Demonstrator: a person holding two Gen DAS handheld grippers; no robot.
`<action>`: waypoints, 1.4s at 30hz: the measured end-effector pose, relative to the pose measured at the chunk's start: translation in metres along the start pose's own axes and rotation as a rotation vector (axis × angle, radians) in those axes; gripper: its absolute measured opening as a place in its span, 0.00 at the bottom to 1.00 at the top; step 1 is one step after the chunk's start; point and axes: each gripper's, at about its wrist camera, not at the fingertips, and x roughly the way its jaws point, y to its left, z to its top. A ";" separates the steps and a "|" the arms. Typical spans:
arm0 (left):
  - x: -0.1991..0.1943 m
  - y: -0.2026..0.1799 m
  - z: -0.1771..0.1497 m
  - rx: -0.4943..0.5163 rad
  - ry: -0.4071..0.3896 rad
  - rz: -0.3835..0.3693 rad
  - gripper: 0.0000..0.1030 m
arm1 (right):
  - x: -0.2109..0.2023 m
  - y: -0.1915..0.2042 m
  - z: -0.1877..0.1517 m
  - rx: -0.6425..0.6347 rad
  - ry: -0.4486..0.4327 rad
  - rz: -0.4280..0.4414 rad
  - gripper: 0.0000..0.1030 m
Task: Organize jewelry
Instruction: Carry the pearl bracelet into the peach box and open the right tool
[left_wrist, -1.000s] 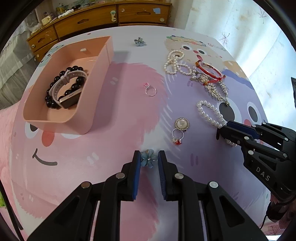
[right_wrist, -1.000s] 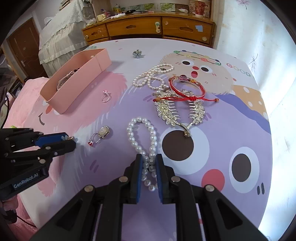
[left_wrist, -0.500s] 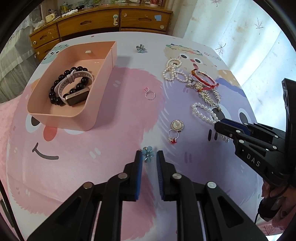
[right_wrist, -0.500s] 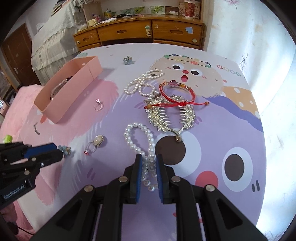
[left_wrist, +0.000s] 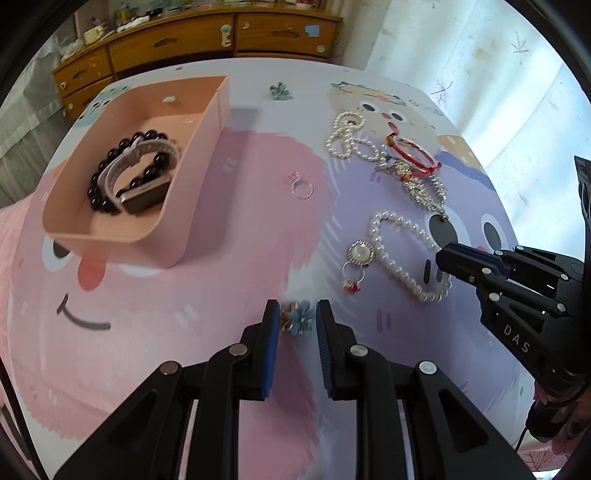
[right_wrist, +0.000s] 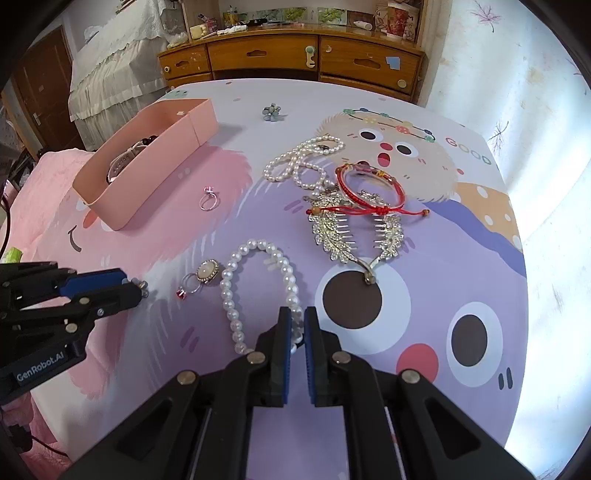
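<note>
Left claw (left_wrist: 294, 320) apart around a blue flower brooch (left_wrist: 300, 318), just opening, right claw (right_wrist: 296, 321) clamped on pearl bracelet (right_wrist: 236, 295), pink tray (left_wrist: 162, 236) at 10 o'clock

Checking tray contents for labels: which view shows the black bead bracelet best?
Left wrist view. It looks down into the pink tray, so the black bead bracelet shows as a near-full ring under the white-strap watch. In the right wrist view the tray wall hides all but a few beads.
</note>
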 end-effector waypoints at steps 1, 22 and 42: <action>0.001 -0.001 0.001 0.009 -0.001 -0.001 0.16 | 0.001 0.000 0.000 0.003 0.007 0.003 0.06; -0.063 0.043 0.027 0.009 -0.128 -0.042 0.07 | -0.050 0.029 0.046 -0.032 -0.098 0.008 0.06; -0.107 0.128 0.069 0.073 -0.248 -0.087 0.07 | -0.095 0.126 0.128 0.021 -0.351 0.110 0.06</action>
